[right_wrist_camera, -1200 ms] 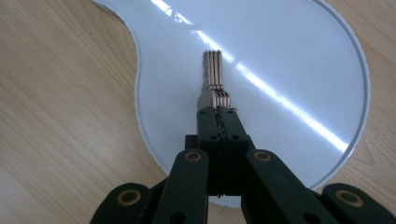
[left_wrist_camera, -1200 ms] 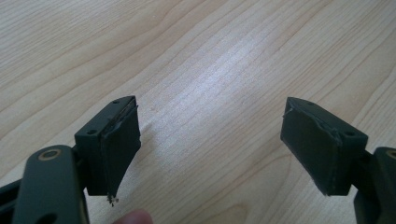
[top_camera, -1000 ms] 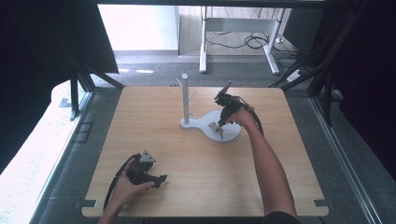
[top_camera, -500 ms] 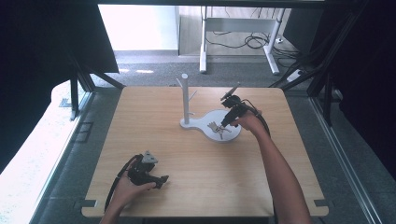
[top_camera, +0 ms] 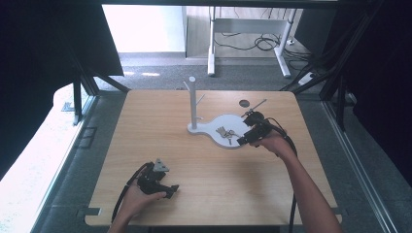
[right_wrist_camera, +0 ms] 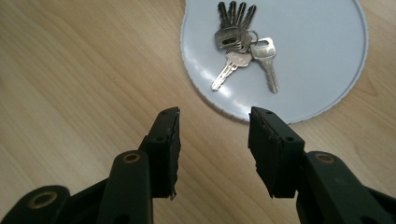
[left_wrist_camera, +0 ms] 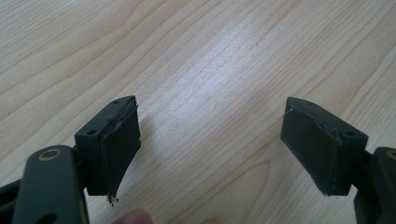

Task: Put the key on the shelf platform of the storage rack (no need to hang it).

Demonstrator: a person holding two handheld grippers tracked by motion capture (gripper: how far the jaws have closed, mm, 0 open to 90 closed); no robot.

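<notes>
Right gripper (right_wrist_camera: 212, 144) hovers open just near of the white tray's (right_wrist_camera: 322, 51) edge, fanned key bunch (right_wrist_camera: 243, 39) lying on it; left gripper (left_wrist_camera: 210, 154) open over bare surface (left_wrist_camera: 196, 56).

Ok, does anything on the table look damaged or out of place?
One thing: the left gripper has a worn pad, frayed and peeling along its edge. The keys lie on the white tray instead of hanging from the stand.
</notes>
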